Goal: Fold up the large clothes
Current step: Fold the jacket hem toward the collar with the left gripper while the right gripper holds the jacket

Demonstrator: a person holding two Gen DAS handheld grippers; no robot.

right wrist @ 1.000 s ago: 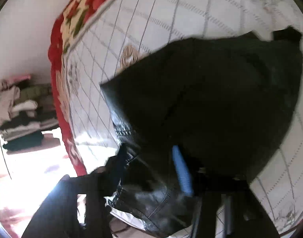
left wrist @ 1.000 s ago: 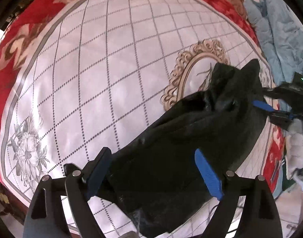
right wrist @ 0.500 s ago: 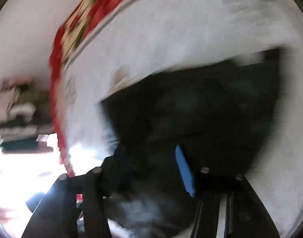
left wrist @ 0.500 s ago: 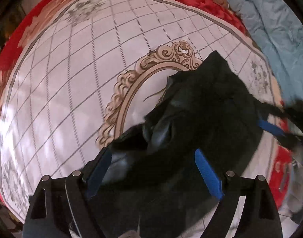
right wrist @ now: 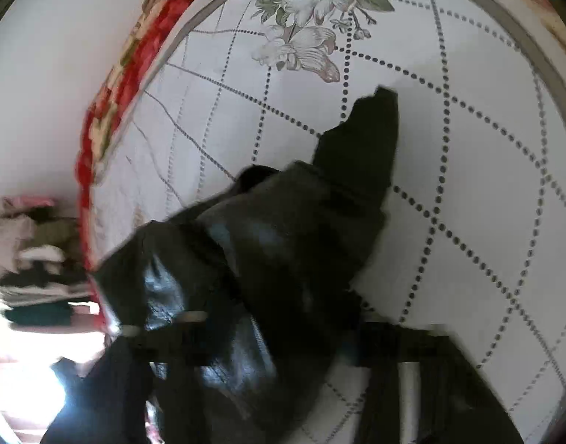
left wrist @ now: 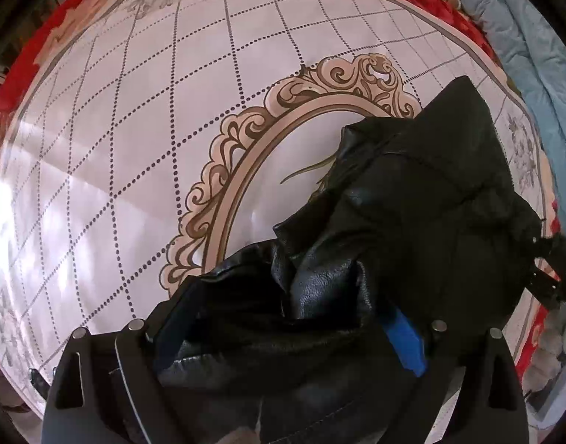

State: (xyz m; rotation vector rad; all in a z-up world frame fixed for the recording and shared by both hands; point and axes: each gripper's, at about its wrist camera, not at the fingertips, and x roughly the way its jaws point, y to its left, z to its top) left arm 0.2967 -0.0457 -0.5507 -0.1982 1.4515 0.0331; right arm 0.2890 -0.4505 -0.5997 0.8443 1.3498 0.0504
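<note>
Bunching on the patterned bedspread (left wrist: pixel 142 155), the black leather jacket (left wrist: pixel 423 199) looks creased and glossy; my left gripper (left wrist: pixel 286 329) clamps its fabric, right gripper (right wrist: pixel 260 336) too blurred to tell.

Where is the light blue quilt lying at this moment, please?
In the left wrist view, the light blue quilt lies bunched at the upper right, beyond the bedspread's red border.

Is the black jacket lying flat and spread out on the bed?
No, the black jacket is bunched in folds between the left gripper fingers.
</note>
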